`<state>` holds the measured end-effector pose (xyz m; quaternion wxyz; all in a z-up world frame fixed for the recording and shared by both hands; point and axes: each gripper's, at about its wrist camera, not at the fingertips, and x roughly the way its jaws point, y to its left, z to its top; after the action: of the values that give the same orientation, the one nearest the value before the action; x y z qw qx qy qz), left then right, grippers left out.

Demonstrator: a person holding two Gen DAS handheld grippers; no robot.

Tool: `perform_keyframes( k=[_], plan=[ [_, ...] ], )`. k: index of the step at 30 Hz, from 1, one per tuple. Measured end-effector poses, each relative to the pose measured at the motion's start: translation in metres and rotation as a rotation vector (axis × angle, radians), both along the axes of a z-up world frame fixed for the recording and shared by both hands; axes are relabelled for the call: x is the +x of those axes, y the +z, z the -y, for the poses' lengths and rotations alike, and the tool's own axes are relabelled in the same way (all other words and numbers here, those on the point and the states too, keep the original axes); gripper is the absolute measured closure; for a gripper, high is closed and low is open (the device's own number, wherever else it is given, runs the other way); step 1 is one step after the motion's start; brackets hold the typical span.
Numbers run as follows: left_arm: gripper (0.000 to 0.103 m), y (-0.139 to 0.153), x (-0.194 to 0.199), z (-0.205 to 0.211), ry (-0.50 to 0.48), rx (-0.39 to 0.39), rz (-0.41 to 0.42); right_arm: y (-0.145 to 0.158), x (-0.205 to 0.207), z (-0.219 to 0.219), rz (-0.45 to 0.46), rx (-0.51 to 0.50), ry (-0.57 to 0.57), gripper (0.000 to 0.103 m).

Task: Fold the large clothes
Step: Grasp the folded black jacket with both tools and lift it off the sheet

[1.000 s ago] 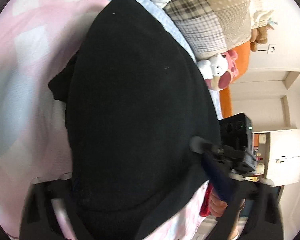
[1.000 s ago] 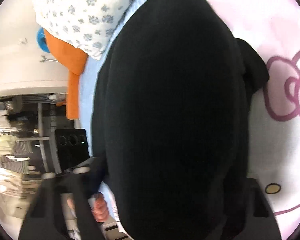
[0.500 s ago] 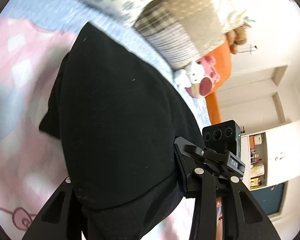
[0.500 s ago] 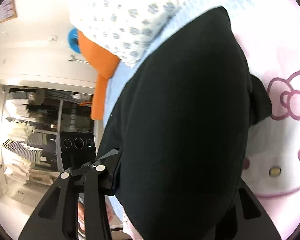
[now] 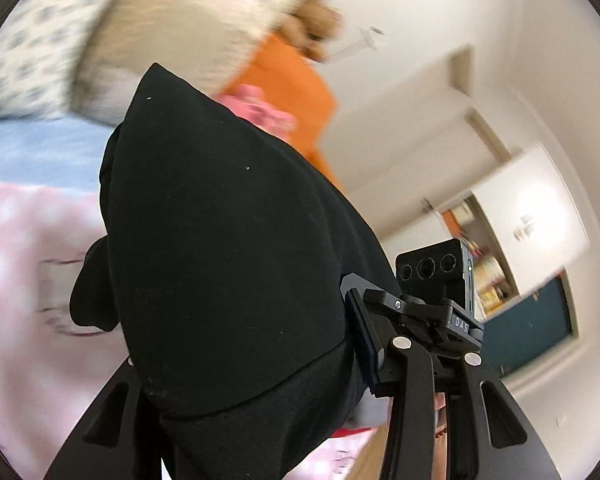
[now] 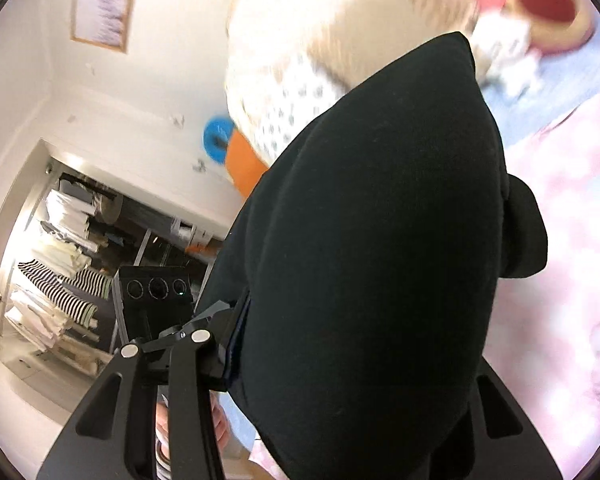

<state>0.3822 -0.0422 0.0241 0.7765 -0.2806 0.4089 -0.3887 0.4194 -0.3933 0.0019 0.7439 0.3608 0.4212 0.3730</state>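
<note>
Left wrist view: black garment (image 5: 228,264) bunched between left gripper (image 5: 256,372) fingers, pads pinching it while the jaws ease apart slightly. It hangs above the pink blanket (image 5: 24,280). Right wrist view: right gripper (image 6: 340,360) also pinches the same black garment (image 6: 372,240), lifted off the pink blanket (image 6: 560,240); floral pillow (image 6: 288,96) behind, blurred.

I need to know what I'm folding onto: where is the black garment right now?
The black garment fills both wrist views' centres, bunched in both grippers above the pink blanket.
</note>
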Motion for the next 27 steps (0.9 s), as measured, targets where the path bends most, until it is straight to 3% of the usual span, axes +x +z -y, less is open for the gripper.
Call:
perform_keyframes(
  k=[3,7,13,16,19,21,24,27],
  plan=[
    [0.054,0.031,-0.027,0.078,-0.109,-0.013,0.062,0.037,-0.051,0.093,0.044,-0.016,-0.112,0.059],
    [0.052,0.053,-0.059,0.192,-0.259,-0.048,0.113,0.064,-0.118,0.195,0.080,-0.056,-0.253,0.059],
    [0.052,0.045,-0.103,0.321,-0.458,-0.068,0.111,0.067,-0.215,0.314,0.080,-0.103,-0.448,0.058],
    [0.052,0.030,-0.119,0.360,-0.487,-0.083,0.118,0.055,-0.253,0.350,0.069,-0.096,-0.521,0.058],
    [0.052,0.003,-0.120,0.383,-0.482,-0.122,0.074,0.042,-0.275,0.369,0.069,-0.116,-0.549,0.057],
    [0.052,-0.014,-0.129,0.388,-0.488,-0.101,0.116,0.032,-0.284,0.375,0.084,-0.128,-0.554,0.057],
    [0.052,-0.050,-0.146,0.401,-0.503,-0.053,0.154,-0.011,-0.299,0.386,0.083,-0.117,-0.550,0.057],
    [0.052,-0.104,-0.141,0.403,-0.504,-0.029,0.059,-0.059,-0.294,0.375,0.032,-0.125,-0.537,0.057]
  ],
)
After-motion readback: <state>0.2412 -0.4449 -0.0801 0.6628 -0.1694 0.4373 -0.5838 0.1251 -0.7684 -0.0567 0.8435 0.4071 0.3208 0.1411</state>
